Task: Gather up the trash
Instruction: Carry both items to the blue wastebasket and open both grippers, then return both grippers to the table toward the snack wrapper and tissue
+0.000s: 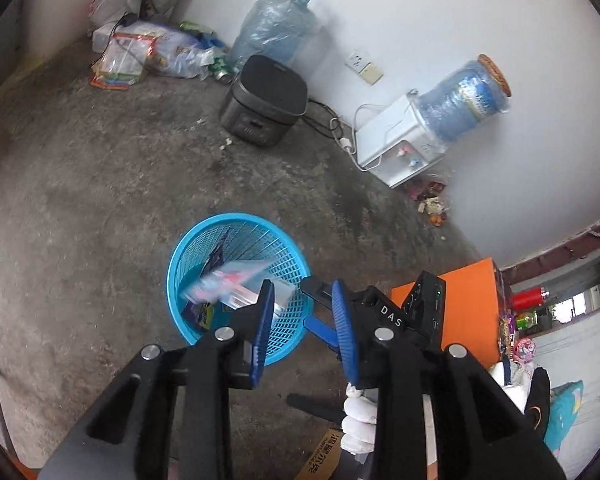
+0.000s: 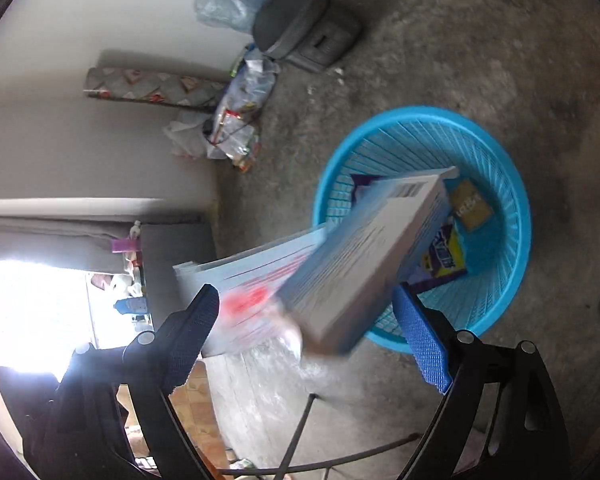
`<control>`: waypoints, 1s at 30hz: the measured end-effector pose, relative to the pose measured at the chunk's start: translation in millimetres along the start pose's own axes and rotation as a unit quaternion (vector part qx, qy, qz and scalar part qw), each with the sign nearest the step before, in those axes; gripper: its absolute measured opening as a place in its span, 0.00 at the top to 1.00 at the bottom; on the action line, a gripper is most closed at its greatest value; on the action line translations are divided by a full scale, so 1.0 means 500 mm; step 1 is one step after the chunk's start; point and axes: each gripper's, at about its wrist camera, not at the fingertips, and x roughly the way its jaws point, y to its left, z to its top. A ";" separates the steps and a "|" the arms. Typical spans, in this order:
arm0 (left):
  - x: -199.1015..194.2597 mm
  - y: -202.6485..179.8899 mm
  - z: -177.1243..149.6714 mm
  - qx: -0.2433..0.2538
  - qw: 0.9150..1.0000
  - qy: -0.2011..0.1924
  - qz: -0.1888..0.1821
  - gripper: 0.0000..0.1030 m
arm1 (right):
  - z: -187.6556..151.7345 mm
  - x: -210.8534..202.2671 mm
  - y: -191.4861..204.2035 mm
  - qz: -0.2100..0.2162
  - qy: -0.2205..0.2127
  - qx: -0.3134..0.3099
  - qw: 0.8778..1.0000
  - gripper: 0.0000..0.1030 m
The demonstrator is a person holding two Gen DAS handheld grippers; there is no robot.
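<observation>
A blue mesh trash basket (image 1: pixel 288 268) (image 2: pixel 512 216) stands on the concrete floor. A light blue and white box (image 2: pixel 364 256) (image 1: pixel 236 280), blurred by motion, is in the air just over the basket's rim, tilted into it, free of both grippers. Purple and yellow wrappers (image 2: pixel 444 256) and a tan packet (image 2: pixel 471 205) lie inside the basket. My right gripper (image 2: pixel 306 328) is open just behind the box; it also shows in the left wrist view (image 1: pixel 320 308). My left gripper (image 1: pixel 304 324) is open and empty above the basket's near rim.
A dark rice cooker (image 1: pixel 266 100), a water jug (image 1: pixel 276 28) and bags of litter (image 1: pixel 140 52) line the far wall. A white water dispenser (image 1: pixel 400 140) lies tipped, with scraps (image 1: pixel 432 200) beside it. An orange box (image 1: pixel 452 308) sits at right.
</observation>
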 end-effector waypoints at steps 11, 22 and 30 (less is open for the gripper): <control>-0.082 0.005 -0.023 0.024 0.999 -0.035 0.023 0.71 | -0.037 -0.025 0.017 0.009 0.002 -0.031 0.999 0.18; -0.353 -0.043 -0.098 0.066 0.982 -0.171 0.054 0.41 | -0.148 -0.110 0.192 -0.024 -0.050 -0.212 0.976 0.18; -0.588 -0.046 -0.201 0.070 0.953 -0.278 0.099 0.16 | -0.301 -0.213 0.346 -0.021 -0.131 -0.391 0.911 0.12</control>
